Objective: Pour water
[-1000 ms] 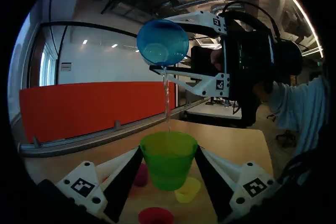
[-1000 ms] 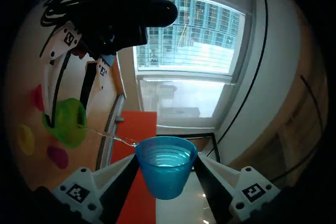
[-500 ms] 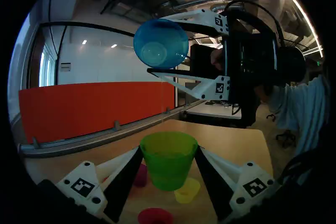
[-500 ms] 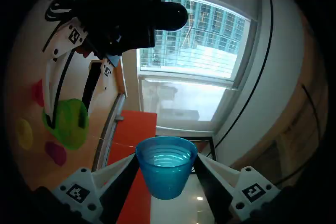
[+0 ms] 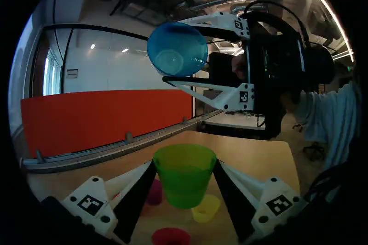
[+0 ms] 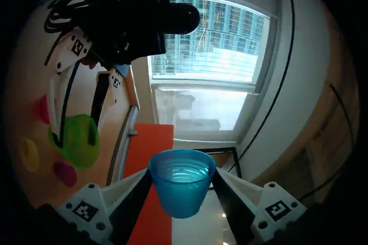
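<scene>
A green cup (image 5: 185,179) is clamped upright in my left gripper (image 5: 184,185), just above the wooden table (image 5: 257,155). High above it, the right gripper (image 5: 202,52) grips a blue cup (image 5: 177,49) lying on its side, mouth turned toward me. No water runs from it. In the right gripper view the blue cup (image 6: 182,188) sits between the two fingers of my right gripper (image 6: 182,192). The green cup (image 6: 78,140) and the left gripper (image 6: 80,102) appear at the left there.
Small yellow (image 5: 205,207), magenta (image 5: 154,191) and red (image 5: 171,236) cups stand on the table under the green cup. An orange wall panel (image 5: 101,116) with a metal rail runs behind the table. A person's sleeve (image 5: 329,116) is at the right. A large window (image 6: 211,70) faces the right gripper.
The thin stream of water from the blue cup into the green cup has stopped. The blue cup has tipped back slightly. The green cup has stayed put.
</scene>
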A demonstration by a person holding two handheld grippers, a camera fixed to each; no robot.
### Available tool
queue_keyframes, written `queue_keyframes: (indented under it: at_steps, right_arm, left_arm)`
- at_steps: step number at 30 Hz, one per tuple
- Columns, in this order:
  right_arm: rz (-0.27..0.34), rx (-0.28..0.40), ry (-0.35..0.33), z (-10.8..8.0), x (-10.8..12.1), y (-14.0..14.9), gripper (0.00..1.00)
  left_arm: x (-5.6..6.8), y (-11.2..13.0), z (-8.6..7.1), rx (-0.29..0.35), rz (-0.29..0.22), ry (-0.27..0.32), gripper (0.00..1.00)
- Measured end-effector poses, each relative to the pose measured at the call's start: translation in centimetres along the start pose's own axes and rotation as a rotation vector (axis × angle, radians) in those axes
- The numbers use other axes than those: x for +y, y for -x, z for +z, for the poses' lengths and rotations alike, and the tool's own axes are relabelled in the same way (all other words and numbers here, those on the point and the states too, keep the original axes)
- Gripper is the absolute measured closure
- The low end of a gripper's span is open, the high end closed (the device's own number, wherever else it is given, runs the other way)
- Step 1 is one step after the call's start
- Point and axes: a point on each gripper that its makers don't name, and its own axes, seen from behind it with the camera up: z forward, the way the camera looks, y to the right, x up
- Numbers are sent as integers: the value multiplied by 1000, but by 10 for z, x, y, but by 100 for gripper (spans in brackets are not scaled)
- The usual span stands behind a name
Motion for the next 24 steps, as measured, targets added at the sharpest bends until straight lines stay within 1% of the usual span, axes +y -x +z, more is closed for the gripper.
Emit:
queue_keyframes:
  at_steps: [5,8,15,20,24]
  right_arm:
    - [138,4,-10,-4,0,4,11]
    - [238,3,-13,-7,1,6,10]
    - [510,11,-27,-16,2,-1,10]
    - [694,8,-48,-22,-6,-5,10]
    - [864,9,-67,-27,-10,-11,10]
  left_arm:
    - [0,-1,-1,1,3,-2,13]
    - [-1,-3,-2,3,4,-3,13]
    - [-1,-5,-3,7,9,-9,14]
    - [0,-6,-4,9,10,-10,13]
    - [0,-8,-4,9,14,-11,13]
